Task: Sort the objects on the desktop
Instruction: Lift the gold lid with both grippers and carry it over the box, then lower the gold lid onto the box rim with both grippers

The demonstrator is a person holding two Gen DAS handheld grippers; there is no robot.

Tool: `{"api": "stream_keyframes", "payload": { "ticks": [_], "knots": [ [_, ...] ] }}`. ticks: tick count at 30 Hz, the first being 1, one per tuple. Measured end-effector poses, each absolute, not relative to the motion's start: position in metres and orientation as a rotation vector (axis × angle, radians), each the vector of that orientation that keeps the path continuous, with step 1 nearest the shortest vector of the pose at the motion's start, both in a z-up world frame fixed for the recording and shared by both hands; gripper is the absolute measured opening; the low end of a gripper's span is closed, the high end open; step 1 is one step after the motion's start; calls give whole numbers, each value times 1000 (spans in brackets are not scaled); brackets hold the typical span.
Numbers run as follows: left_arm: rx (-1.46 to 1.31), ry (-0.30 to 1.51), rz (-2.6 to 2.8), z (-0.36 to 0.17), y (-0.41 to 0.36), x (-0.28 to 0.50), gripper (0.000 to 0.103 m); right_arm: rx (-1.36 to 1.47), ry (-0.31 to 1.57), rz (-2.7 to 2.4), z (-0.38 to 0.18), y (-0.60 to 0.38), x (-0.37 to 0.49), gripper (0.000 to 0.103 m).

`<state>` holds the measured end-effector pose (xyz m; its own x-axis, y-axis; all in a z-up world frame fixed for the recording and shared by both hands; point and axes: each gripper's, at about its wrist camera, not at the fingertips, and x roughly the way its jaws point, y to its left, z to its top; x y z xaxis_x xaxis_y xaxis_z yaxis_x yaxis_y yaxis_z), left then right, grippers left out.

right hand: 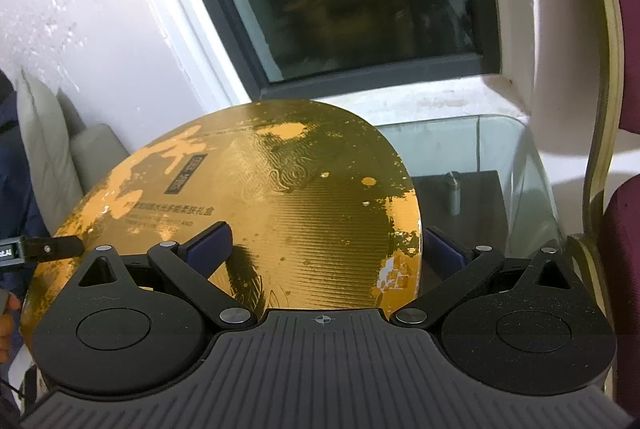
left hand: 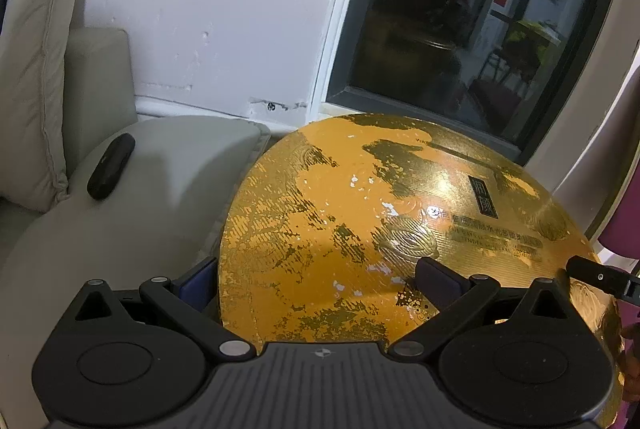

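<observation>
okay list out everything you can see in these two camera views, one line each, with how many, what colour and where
Round gold gift box with worn orange patches and a black label: one, gold and orange, held between both grippers, filling the middle of both views.
Glass tabletop: one, clear, right of the box in the right wrist view.
Beige cushioned sofa: one, beige, left of the box against the white wall.
Small black oblong device: one, black, lying on the sofa arm.
Dark-framed window: one, dark grey, behind the box.
Maroon chair: one, maroon, far right.
Left gripper: one, black with blue pads, straddling the box's left edge.
Right gripper: one, black with blue pads, straddling the box's right edge.
</observation>
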<state>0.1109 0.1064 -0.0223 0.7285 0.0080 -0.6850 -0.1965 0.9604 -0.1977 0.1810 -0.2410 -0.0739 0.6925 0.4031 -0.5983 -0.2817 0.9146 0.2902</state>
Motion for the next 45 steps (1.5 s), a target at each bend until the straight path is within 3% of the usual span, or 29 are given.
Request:
{"api": "stream_keyframes", "payload": {
  "ticks": [34, 45],
  "knots": [
    [-237, 789, 97, -34, 114, 122, 100, 109, 738, 309, -67, -228, 175, 101],
    [-54, 965, 292, 11, 115, 85, 102, -28, 673, 203, -5, -216, 129, 102]
  ]
}}
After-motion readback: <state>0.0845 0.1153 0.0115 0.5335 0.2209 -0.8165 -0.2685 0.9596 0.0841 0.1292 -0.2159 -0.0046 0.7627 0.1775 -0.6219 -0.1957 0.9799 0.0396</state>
